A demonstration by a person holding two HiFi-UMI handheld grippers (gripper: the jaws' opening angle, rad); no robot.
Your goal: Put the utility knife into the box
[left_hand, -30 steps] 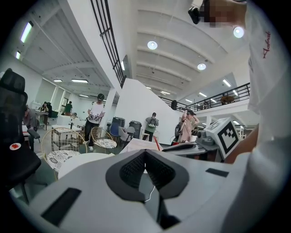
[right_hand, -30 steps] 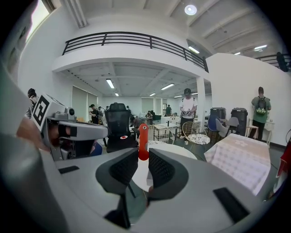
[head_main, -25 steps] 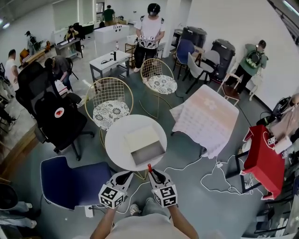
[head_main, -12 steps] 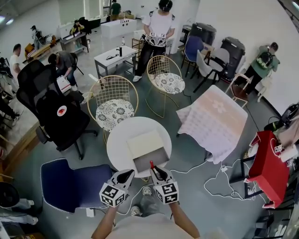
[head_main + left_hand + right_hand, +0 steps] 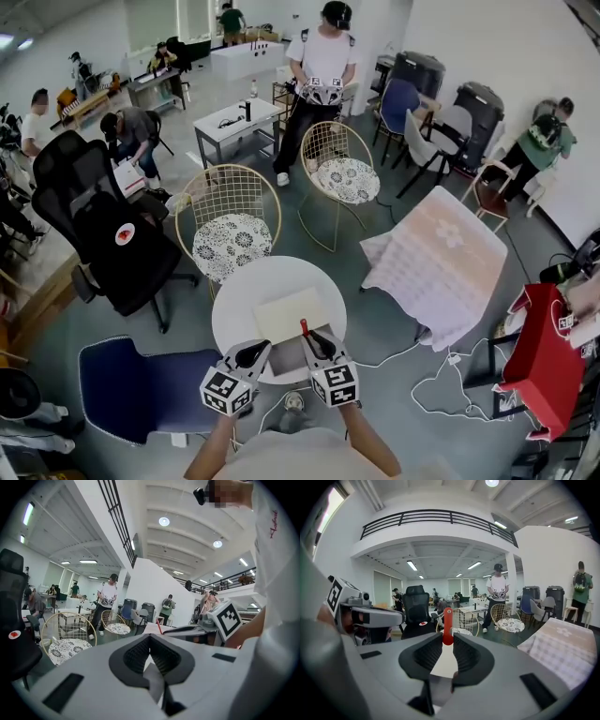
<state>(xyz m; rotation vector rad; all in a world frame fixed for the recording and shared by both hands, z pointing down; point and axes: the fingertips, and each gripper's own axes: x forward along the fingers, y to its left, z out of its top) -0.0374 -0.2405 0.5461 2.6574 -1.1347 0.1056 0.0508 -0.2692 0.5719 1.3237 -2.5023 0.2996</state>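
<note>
Crowded room (image 5: 375, 319), round white table (image 5: 236, 302) — box (image 5: 286, 314)

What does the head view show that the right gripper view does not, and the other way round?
Only the head view: the box on the round white table. Only the right gripper view: the jaws of the right gripper pressing on the red knife, and a balcony railing overhead. Both: the knife, the left gripper, a black office chair.

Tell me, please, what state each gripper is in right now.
Left gripper: closed, empty.
Right gripper: closed on the red utility knife.
</note>
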